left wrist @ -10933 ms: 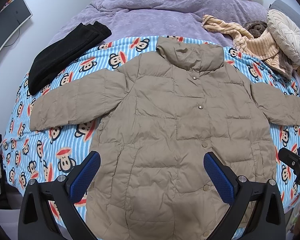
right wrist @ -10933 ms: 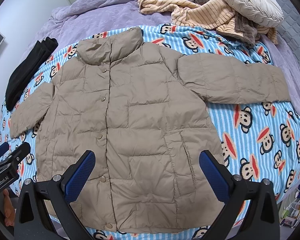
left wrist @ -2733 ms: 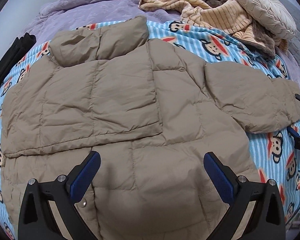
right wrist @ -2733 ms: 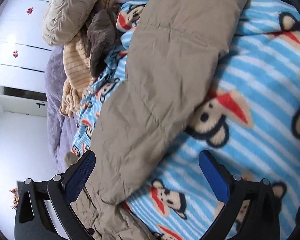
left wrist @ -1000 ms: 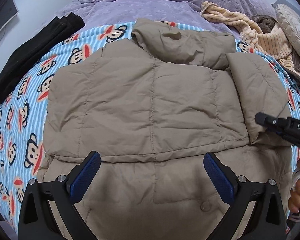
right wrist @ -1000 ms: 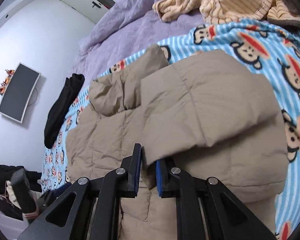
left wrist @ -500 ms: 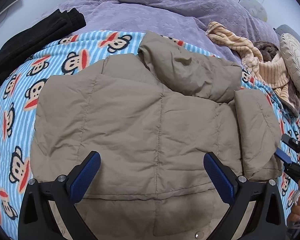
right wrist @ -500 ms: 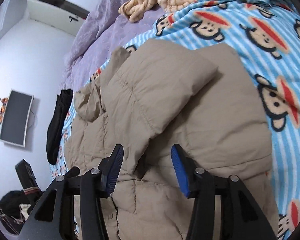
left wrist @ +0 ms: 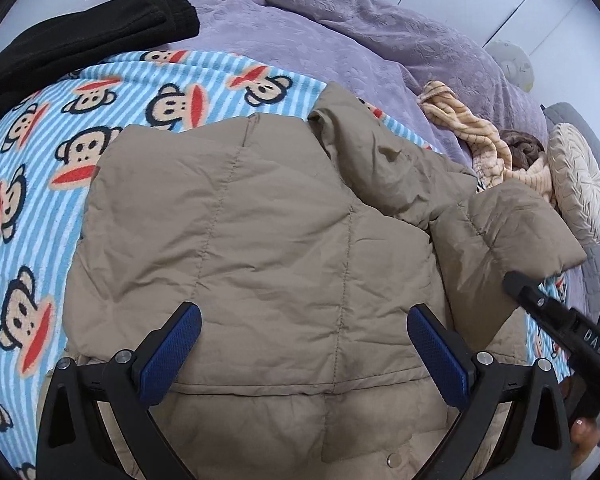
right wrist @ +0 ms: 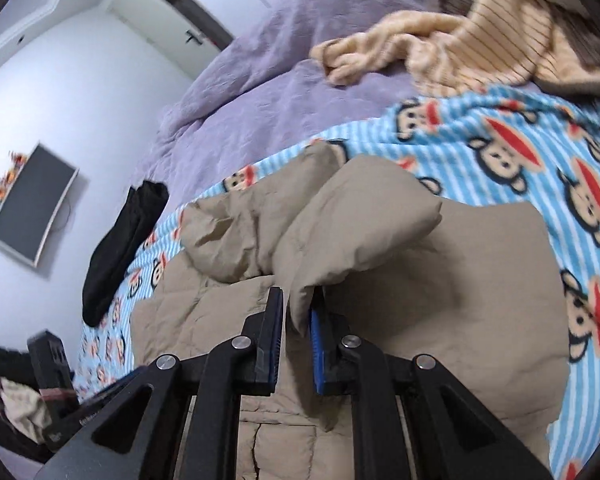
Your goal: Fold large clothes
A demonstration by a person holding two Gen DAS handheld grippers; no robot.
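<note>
Far left, black trousers (left wrist: 80, 36) lay on the bed's purple quilt (left wrist: 340, 20), at the far edge of the monkey blanket (left wrist: 32, 160). Centre stage, the tan jacket (left wrist: 260, 220) lay on that blanket, its left sleeve folded flat across the body, collar (left wrist: 380, 168) at the far end. The left claw (left wrist: 306, 354) hovered over the jacket's near half, pads spread wide, gripping nothing. Moving right, the right sleeve (left wrist: 512, 224) was doubled over the jacket's right side. The right claw (right wrist: 294, 328) was pinched narrow on that sleeve's cuff (right wrist: 300, 300), fabric caught between the blue pads (right wrist: 315, 344). Beyond, at the far right, a striped beige garment (left wrist: 484, 148) lay in a heap, a cream round cushion (left wrist: 580, 184) just beside it.
</note>
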